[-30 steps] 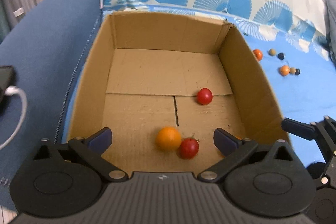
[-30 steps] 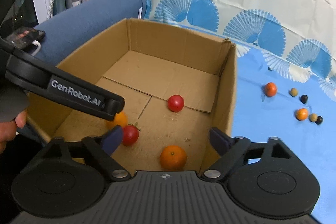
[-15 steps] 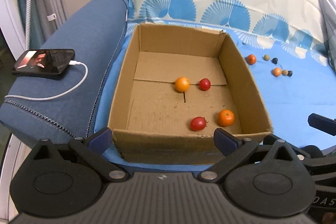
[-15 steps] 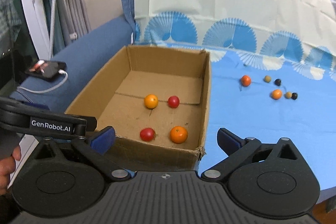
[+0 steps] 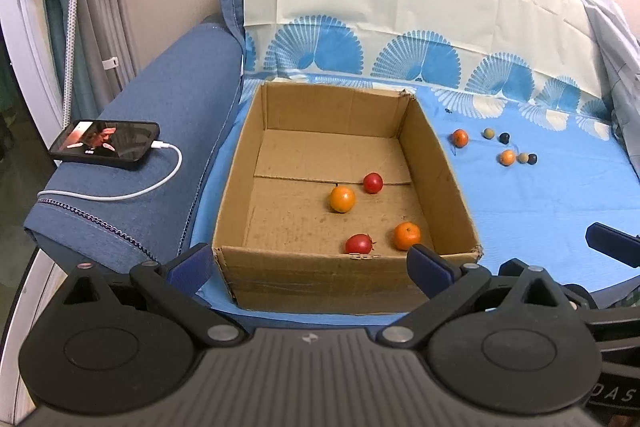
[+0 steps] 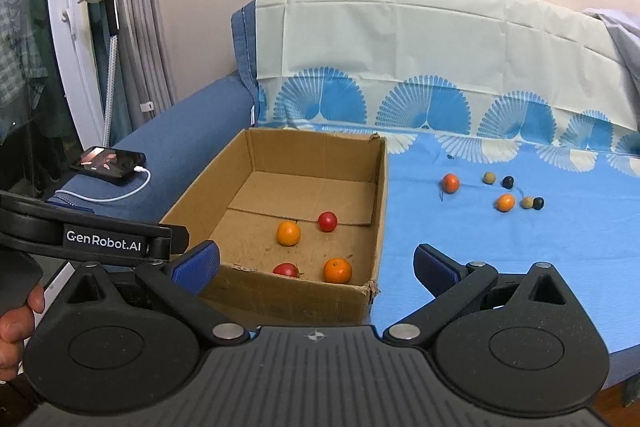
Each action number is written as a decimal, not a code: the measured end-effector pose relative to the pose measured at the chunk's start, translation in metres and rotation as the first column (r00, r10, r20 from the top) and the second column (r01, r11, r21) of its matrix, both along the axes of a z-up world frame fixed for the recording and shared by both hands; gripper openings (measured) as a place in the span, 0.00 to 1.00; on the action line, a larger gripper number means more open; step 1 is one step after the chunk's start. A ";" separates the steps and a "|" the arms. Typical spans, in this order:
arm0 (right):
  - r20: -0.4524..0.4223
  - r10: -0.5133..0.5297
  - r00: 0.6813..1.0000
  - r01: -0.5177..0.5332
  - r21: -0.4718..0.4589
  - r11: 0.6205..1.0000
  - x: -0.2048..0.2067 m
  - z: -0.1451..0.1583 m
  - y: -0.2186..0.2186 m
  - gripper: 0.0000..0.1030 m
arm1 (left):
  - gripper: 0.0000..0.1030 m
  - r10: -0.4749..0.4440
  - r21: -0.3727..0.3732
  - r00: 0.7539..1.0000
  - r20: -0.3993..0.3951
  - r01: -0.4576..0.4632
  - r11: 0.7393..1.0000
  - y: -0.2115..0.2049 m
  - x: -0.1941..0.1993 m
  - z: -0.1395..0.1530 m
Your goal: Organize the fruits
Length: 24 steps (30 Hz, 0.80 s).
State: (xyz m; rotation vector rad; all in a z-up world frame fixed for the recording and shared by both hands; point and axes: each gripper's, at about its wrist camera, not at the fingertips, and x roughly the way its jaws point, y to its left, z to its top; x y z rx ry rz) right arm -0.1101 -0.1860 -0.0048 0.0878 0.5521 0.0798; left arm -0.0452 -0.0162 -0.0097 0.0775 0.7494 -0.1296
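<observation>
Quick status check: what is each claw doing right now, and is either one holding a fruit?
Left claw: open, holding nothing, in front of the cardboard box.
Right claw: open, holding nothing.

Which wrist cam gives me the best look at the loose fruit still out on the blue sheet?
The right wrist view. All six loose fruits sit unobstructed on the blue sheet, right of the cardboard box. The left wrist view shows the same six, but smaller and nearer the frame's right edge.
</observation>
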 end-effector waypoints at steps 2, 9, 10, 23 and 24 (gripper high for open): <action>0.009 -0.004 1.000 0.004 0.002 1.000 -0.002 0.001 -0.001 0.99 | 1.00 -0.003 0.002 1.000 0.005 0.003 1.000 0.000 -0.003 0.002; 0.024 -0.006 1.000 0.006 0.005 1.000 -0.006 0.004 0.001 0.99 | 1.00 -0.001 0.002 1.000 0.021 0.001 1.000 0.001 -0.009 0.005; 0.026 -0.005 1.000 0.005 0.005 1.000 -0.007 0.004 0.001 0.99 | 1.00 0.000 0.001 1.000 0.021 0.000 1.000 0.001 -0.009 0.006; 0.021 -0.003 1.000 0.003 0.007 1.000 -0.008 0.003 0.001 0.99 | 1.00 -0.001 0.001 1.000 0.021 0.001 1.000 0.004 -0.009 0.005; 0.020 -0.004 1.000 0.004 0.006 1.000 -0.007 0.002 0.001 0.99 | 1.00 -0.001 0.001 1.000 0.020 0.001 1.000 0.004 -0.009 0.005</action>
